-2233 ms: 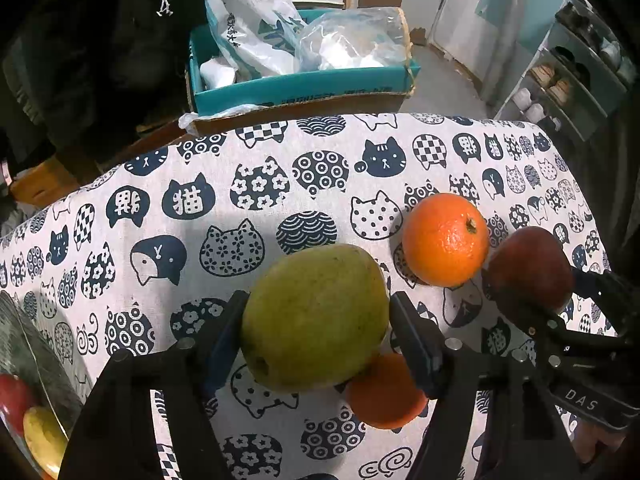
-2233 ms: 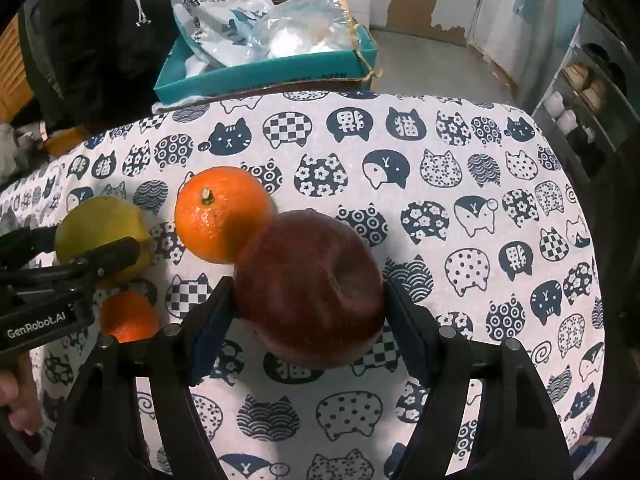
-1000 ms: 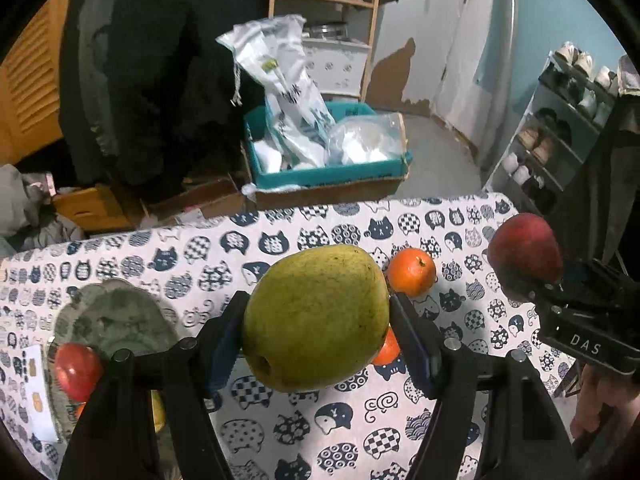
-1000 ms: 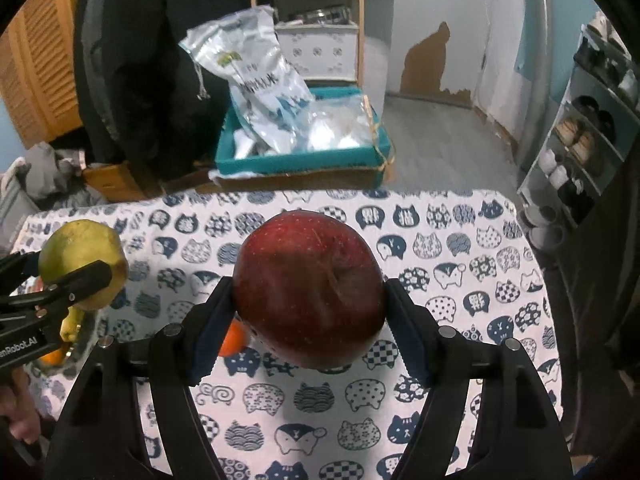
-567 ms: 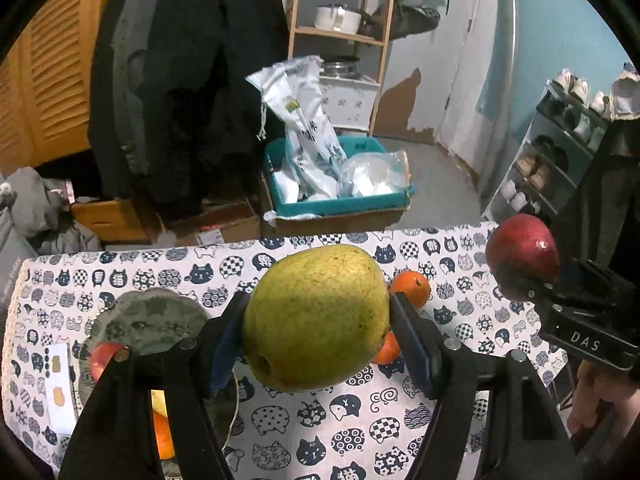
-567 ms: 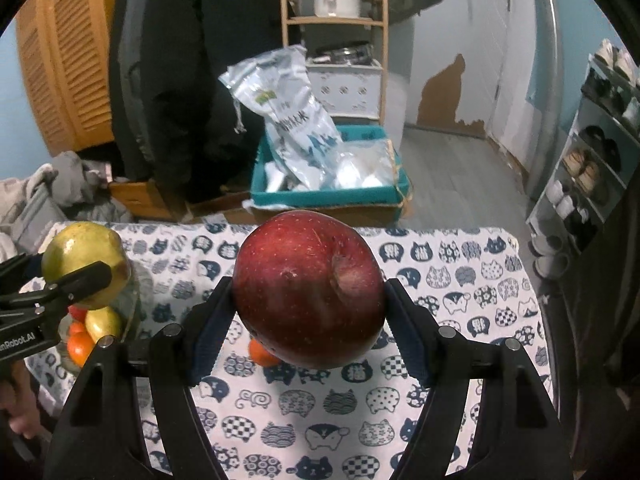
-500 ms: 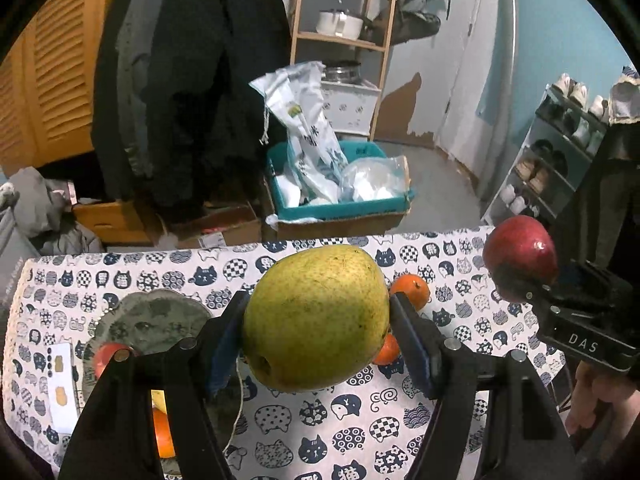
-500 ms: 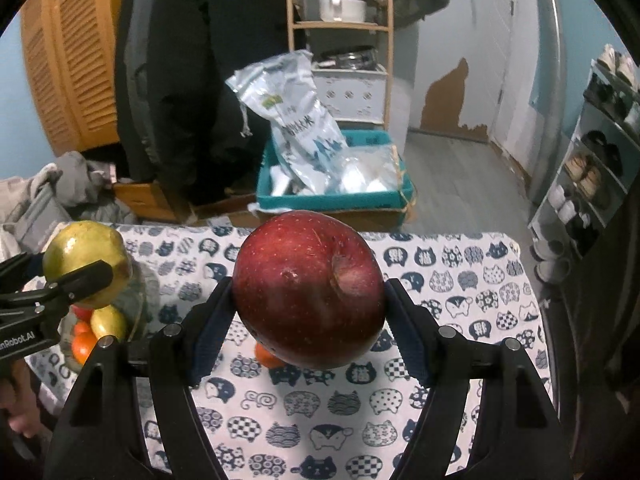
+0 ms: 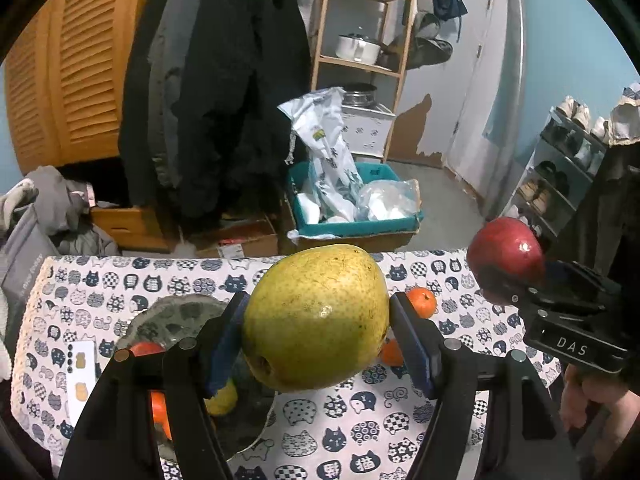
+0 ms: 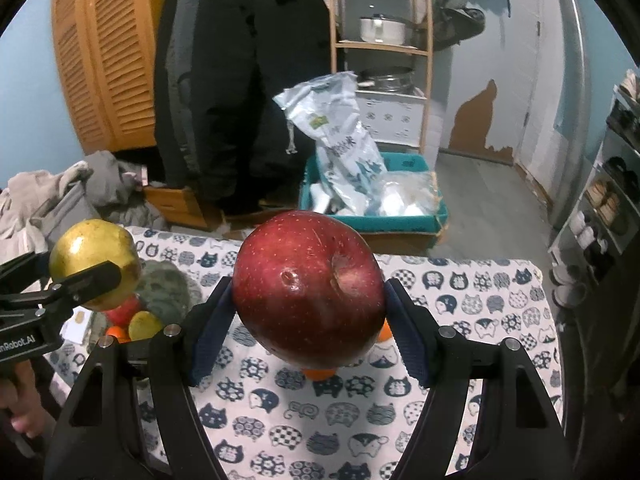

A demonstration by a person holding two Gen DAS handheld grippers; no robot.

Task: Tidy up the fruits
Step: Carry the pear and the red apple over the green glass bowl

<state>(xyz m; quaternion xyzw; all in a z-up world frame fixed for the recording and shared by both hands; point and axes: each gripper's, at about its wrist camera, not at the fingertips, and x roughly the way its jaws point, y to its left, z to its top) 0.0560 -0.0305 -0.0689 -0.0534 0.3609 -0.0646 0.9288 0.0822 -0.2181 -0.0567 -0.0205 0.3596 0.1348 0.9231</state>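
Left wrist: pear (image 9: pixel 316 316) lengthwise across fingers (image 9: pixel 224 340).

Both wrist views are fisheye pictures with black corners, and straight lines bow near the rim: the wooden shelf (image 9: pixel 360 60) and the louvred door (image 10: pixel 104 60) lean and curve. The room is dim and evenly lit from above. A small bright glint sits on the pear (image 9: pixel 316 316) and another on the apple (image 10: pixel 308 292) (the apple's skin also shows a soft white sheen low on its left side). The apple throws a soft shadow onto the cat-print tablecloth (image 10: pixel 460 420), whose near edge looks brighter than its far edge. The fruit is sharp; the dark coat (image 9: pixel 224 92) loses nearly all detail.
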